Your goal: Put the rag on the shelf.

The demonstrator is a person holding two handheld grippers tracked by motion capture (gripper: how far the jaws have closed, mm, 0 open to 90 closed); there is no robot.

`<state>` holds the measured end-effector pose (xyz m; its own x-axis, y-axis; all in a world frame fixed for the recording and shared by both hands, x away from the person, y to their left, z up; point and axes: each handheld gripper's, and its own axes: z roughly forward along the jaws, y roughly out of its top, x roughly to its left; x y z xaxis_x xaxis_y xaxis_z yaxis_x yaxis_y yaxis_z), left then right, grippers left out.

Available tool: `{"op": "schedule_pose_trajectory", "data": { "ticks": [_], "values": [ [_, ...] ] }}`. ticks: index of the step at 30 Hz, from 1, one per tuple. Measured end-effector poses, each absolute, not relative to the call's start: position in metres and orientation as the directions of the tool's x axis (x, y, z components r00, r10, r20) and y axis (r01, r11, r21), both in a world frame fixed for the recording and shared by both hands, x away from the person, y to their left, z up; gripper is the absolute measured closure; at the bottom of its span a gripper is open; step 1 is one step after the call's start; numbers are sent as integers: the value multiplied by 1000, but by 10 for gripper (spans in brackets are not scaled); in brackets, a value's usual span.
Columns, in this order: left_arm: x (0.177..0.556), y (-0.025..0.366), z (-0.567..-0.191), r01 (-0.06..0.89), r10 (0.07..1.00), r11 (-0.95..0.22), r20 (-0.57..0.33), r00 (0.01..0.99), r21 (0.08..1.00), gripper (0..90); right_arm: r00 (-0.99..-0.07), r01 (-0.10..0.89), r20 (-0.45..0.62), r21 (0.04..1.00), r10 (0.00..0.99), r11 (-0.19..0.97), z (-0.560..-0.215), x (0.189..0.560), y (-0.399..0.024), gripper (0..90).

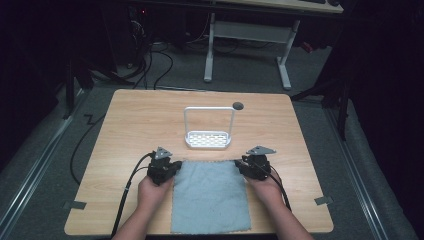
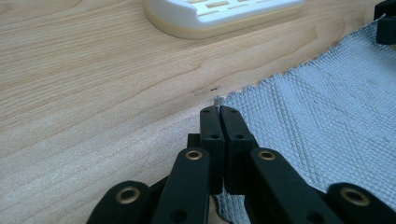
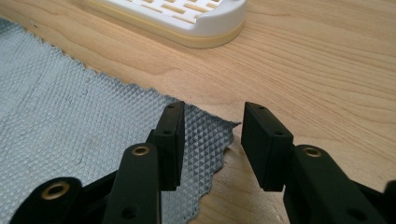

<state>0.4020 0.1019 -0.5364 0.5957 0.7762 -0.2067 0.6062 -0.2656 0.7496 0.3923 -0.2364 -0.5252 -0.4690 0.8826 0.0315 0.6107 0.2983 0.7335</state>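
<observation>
The grey waffle-weave cloth (image 1: 210, 196) lies flat at lower centre of the wooden table (image 1: 135, 120). Your left gripper (image 2: 219, 112) pinches its far-left corner; your right gripper (image 3: 212, 140) straddles the far-right corner, jaws apart, likely for lifting.

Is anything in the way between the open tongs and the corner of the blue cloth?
No, nothing visible. The right tongs are open right over the cloth corner, with one jaw on each side of it and bare table around. The white rack sits farther back, apart from the cloth.
</observation>
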Motion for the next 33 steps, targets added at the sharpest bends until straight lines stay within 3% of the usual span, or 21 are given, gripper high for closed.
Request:
{"op": "schedule_pose_trajectory", "data": {
  "ticks": [5,14,22,33],
  "values": [
    [402,102,-536,607,776,-265,-208,595,749,891,-473,609,11,727,881,318,-529,392,-234,661],
    [401,102,-536,606,775,-268,-205,597,749,891,-514,564,-32,740,857,366,-531,384,-227,881],
    [398,106,-535,587,774,-241,-211,596,773,892,-529,542,-30,757,848,365,-529,378,-229,890],
    [385,109,-523,510,773,-203,-183,608,836,894,-525,476,18,835,851,276,-513,362,-232,890]
  ]
}}
